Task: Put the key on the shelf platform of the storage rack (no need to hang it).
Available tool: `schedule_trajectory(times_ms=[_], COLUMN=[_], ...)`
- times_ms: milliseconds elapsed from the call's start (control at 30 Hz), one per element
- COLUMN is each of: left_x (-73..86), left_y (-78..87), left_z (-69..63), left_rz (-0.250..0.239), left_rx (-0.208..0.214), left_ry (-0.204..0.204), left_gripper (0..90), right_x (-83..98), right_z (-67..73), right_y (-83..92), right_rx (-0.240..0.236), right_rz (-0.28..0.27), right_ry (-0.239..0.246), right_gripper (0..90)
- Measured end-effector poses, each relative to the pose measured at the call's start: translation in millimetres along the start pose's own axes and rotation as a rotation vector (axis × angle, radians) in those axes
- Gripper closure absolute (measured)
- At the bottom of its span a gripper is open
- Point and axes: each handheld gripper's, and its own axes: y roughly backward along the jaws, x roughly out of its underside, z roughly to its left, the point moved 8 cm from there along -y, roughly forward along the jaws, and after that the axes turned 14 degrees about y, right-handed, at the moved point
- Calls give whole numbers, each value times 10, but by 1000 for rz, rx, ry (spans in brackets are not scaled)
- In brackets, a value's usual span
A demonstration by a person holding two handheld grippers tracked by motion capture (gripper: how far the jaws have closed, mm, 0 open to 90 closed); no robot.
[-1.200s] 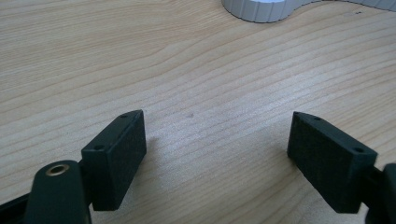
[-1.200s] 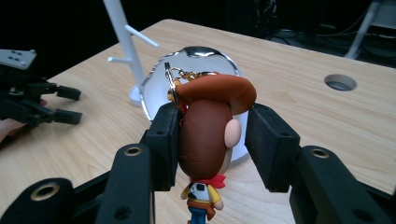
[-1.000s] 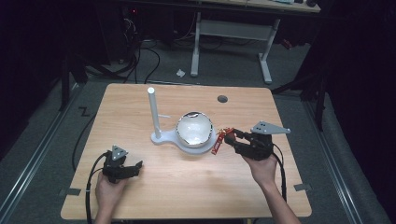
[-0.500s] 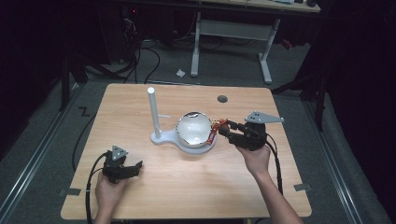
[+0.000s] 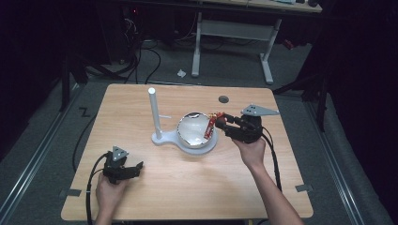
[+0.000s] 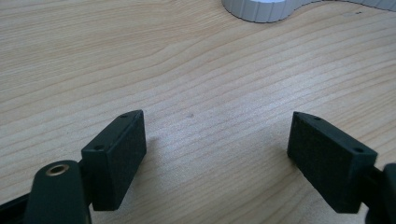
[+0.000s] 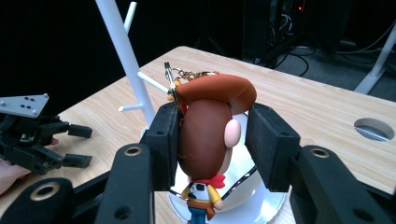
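Clamping a cowboy keychain figure (image 7: 205,135) by its head, the right hand-held gripper (image 5: 220,123) is hovering over the dish (image 5: 197,140); the white peg stand (image 5: 155,112) is waiting at nine o'clock, nearer this hand. The left hand-held gripper (image 5: 136,168) is resting wide open and empty on the counter (image 5: 187,187).

Pale matt wooden table (image 5: 187,187) with visible grain; on it a white ribbed plastic stand (image 5: 162,133) beside a mirror-glossy bowl (image 5: 195,131). Smooth rubbery cowboy keychain figure (image 7: 210,135) with gold metal ring; matt black gripper pads (image 6: 116,154).
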Motion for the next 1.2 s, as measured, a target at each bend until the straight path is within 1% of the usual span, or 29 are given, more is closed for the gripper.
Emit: schedule_trajectory(times_ms=[67, 133, 167, 300, 400, 433, 567, 733, 900, 1000, 1133, 1200], left_x=[0, -4, -4, -5, -5, -5, -8, -7, -12, -16, -16, -17], left_y=[0, -1, -1, 0, -1, -1, -2, -1, -3, -3, -6, -5], left_z=[0, -1, -1, 0, 0, 0, 0, 0, 3, 5, 6, 7], left_rz=[0, 0, 0, 0, 0, 0, -2, 0, -3, -2, -5, -4], left_rx=[0, 1, 1, 2, 2, 1, 3, 2, 3, 2, 0, 0], left_ry=[0, 5, 5, 6, 6, 6, 9, 7, 9, 12, 9, 11], left_gripper=[200, 200, 200, 200, 200, 200, 200, 200, 201, 201, 204, 204], right_x=[3, 46, 46, 100, 116, 131, 171, 217, 279, 317, 344, 353], right_z=[-3, -16, -16, -26, -21, -14, -17, -17, -18, -29, -25, -20], right_y=[-17, -108, -108, -219, -254, -281, -354, -434, -522, -577, -632, -661], right_rx=[-2, -2, -2, -7, -8, -9, -1, -8, -13, -16, -25, -27], right_rz=[0, 26, 26, 38, 43, 52, 70, 77, 104, 118, 123, 127], right_ry=[-3, -7, -7, -17, -21, -21, -7, -28, -16, -27, -44, -39], right_gripper=[561, 560, 560, 560, 560, 560, 560, 560, 559, 559, 559, 559])
